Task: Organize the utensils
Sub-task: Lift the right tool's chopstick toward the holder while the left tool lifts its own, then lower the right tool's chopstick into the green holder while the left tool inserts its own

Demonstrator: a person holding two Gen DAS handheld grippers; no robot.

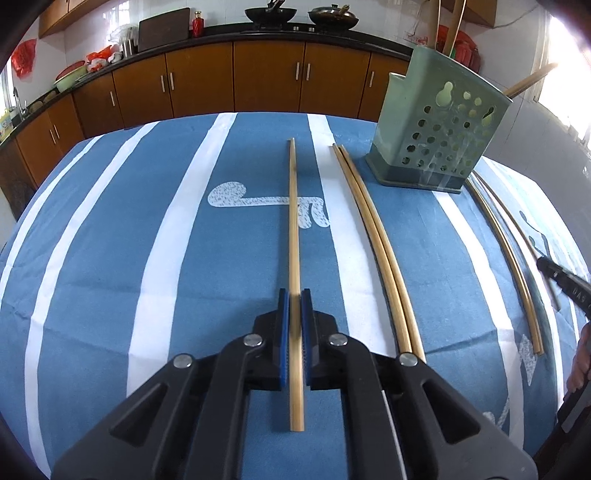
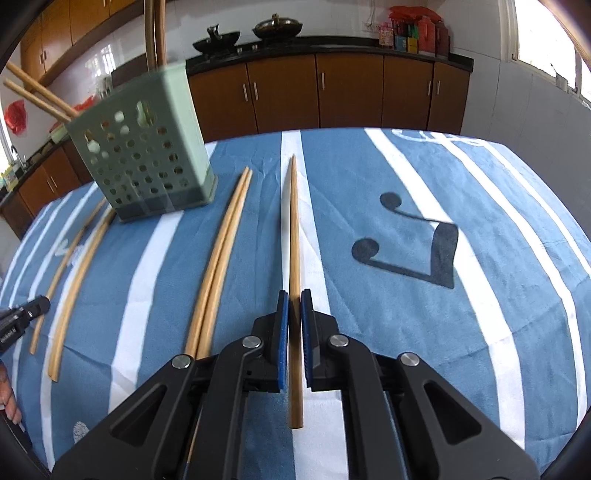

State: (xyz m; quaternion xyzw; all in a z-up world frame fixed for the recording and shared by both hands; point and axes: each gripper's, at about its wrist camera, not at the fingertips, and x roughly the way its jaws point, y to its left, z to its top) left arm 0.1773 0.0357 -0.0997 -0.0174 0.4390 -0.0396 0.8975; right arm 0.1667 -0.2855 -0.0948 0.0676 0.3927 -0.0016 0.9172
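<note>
A: Nearest in the left wrist view, what has the left gripper (image 1: pixel 294 295) got?

B: Its blue ribbed pads are nearly closed on a single pale wooden chopstick (image 1: pixel 293 221), round and slim, running straight ahead above the cloth. The right gripper (image 2: pixel 294 295) is the same: pads pinched on one darker chopstick (image 2: pixel 294 229) that tapers to a point at its far end.

A: And the surface under them?

B: A soft blue tablecloth (image 1: pixel 110 221) with broad white stripes, faintly creased; a dark music note print (image 2: pixel 413 243) lies to the right in the right wrist view.

A: Other utensils?

B: A pair of chopsticks (image 1: pixel 373 236) lies side by side, touching, on the cloth right of the left gripper. Another pair (image 1: pixel 509 251) lies farther right, beyond the holder's corner.

A: The holder?

B: A pale green plastic chopstick holder (image 1: pixel 439 125), boxy, punched with round holes, darker base, stands upright past the pairs with several sticks inside.

A: Behind?

B: Brown wooden cabinets (image 1: pixel 236 77) with metal handles, a dark counter, two black woks (image 1: pixel 271 14).
</note>
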